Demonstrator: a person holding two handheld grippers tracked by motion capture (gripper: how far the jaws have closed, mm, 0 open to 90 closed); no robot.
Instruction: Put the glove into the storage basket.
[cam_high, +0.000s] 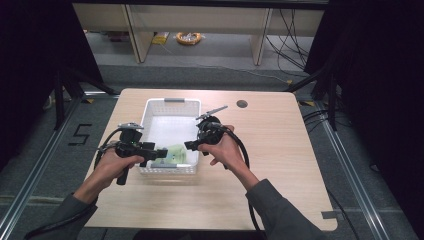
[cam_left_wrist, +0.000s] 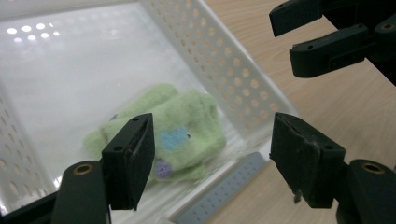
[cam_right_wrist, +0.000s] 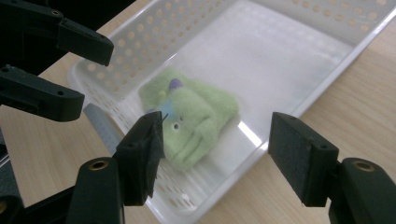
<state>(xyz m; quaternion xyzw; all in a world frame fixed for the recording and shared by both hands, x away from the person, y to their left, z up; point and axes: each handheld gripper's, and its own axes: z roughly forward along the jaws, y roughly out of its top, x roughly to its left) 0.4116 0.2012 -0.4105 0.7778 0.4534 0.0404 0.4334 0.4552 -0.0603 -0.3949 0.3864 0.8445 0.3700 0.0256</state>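
On my left, the left gripper (cam_high: 161, 153) hangs over the near-left corner of the basket (cam_high: 172, 103), its jaws wide apart with nothing between them; in the left gripper view the gap between them frames the basket's near corner. Just ahead and slightly below lies the sock (cam_left_wrist: 166, 130), a pale green, fluffy thing with a blue patch and purple spots, resting on the basket floor in the near end, close to the near wall. In the high view the sock (cam_high: 175, 153) sits between my two grippers, and I judge the left one to be a touch nearer to it. Its long axis seems to run roughly across the basket, from one gripper toward the other, with some slant, though the bunched fabric makes that hard to call. To the right, the right gripper (cam_high: 192, 145) stands at the basket's near-right rim, jaws also spread wide and holding nothing; in the right gripper view the sock (cam_right_wrist: 191, 116) lies ahead and lower, over the rim. The wooden surface (cam_high: 280, 150) carries the basket. For a pick, I would drop the left jaws down and forward, straddling the sock across its narrow width.
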